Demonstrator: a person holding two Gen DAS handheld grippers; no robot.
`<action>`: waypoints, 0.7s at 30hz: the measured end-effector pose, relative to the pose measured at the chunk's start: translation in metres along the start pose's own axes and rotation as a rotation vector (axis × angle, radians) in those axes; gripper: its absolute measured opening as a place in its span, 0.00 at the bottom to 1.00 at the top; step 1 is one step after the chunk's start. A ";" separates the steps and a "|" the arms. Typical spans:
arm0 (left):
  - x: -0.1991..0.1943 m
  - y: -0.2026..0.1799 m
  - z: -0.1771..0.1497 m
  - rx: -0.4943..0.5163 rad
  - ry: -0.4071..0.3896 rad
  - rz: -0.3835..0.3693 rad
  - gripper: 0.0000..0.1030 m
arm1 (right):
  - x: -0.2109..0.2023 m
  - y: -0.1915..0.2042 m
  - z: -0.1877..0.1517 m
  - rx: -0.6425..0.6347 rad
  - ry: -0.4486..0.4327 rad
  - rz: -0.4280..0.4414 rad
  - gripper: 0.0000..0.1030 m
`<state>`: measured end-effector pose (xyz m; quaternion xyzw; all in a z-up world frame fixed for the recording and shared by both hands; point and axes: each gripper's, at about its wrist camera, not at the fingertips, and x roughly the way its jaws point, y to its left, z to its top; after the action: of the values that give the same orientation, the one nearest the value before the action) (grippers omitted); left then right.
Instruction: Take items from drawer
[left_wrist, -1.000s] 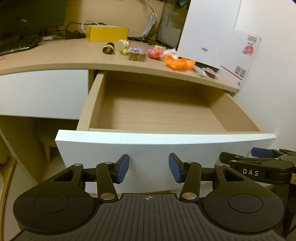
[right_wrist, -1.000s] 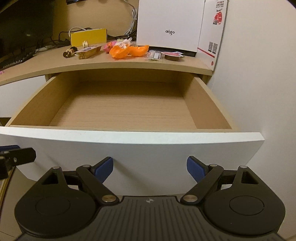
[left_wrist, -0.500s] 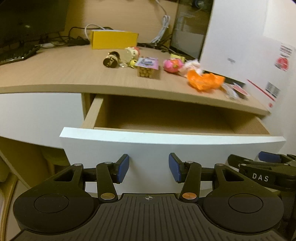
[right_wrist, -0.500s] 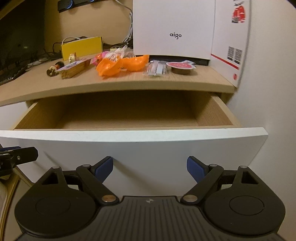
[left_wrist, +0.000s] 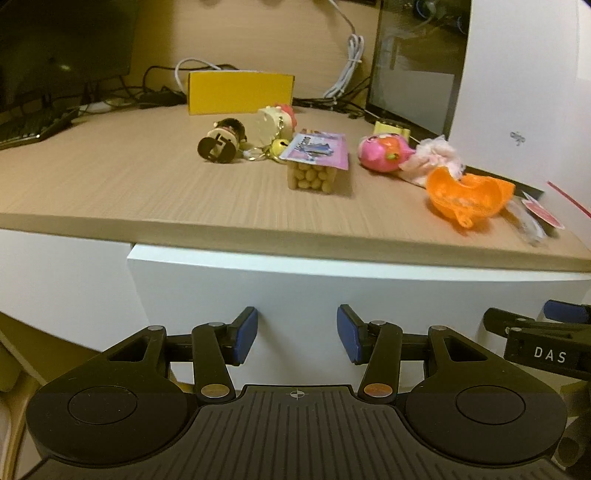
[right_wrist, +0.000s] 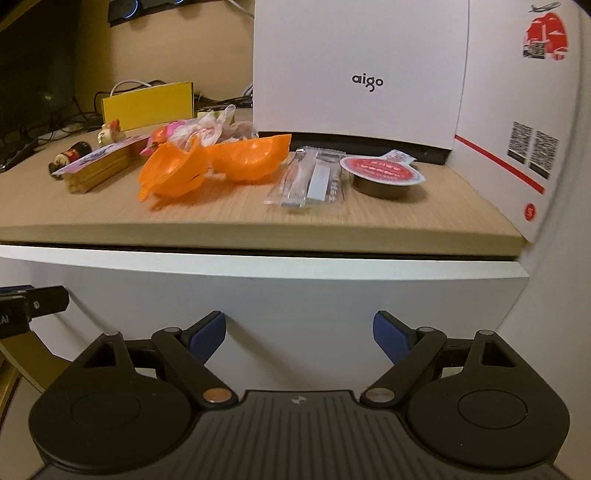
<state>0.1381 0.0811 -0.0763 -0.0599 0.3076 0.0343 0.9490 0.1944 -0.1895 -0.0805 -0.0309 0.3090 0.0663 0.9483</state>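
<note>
The white drawer front (left_wrist: 332, 295) (right_wrist: 295, 295) sits pushed in under the wooden desk top (left_wrist: 110, 177) (right_wrist: 221, 218); its inside is hidden. My left gripper (left_wrist: 297, 334) stands open with its blue pads against the drawer front, nothing between them. My right gripper (right_wrist: 299, 336) is open too, wider, likewise at the front panel. On the desk lie an orange plastic shell (left_wrist: 467, 197) (right_wrist: 214, 166), a clear box of beads (left_wrist: 316, 166), a pink toy (left_wrist: 382, 153), a small black-and-white figure (left_wrist: 221, 142), a clear packet (right_wrist: 310, 181) and a red-lidded cup (right_wrist: 382, 175).
A white "aigo" box (right_wrist: 354, 74) stands at the back right by the wall. A yellow box (left_wrist: 240, 92) (right_wrist: 147, 105), cables and a dark monitor (left_wrist: 62, 44) fill the back of the desk. The other gripper's tip (left_wrist: 535, 347) shows at the right edge of the left wrist view.
The drawer, wide open and empty a second ago, has slid in under the desk top. Both grippers moved forward with its front panel, and the desk items now look nearer.
</note>
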 end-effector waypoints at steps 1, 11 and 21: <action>0.003 0.000 0.002 -0.003 0.001 0.002 0.51 | 0.003 0.000 0.002 0.001 0.000 0.000 0.85; -0.002 -0.004 0.012 -0.002 0.002 -0.011 0.57 | 0.013 0.002 0.013 -0.007 0.026 0.003 0.89; -0.100 -0.009 0.011 0.060 0.029 -0.096 0.56 | -0.081 0.002 0.006 0.031 0.053 0.014 0.89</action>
<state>0.0647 0.0708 -0.0080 -0.0464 0.3190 -0.0214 0.9464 0.1330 -0.1953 -0.0284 -0.0158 0.3351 0.0674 0.9396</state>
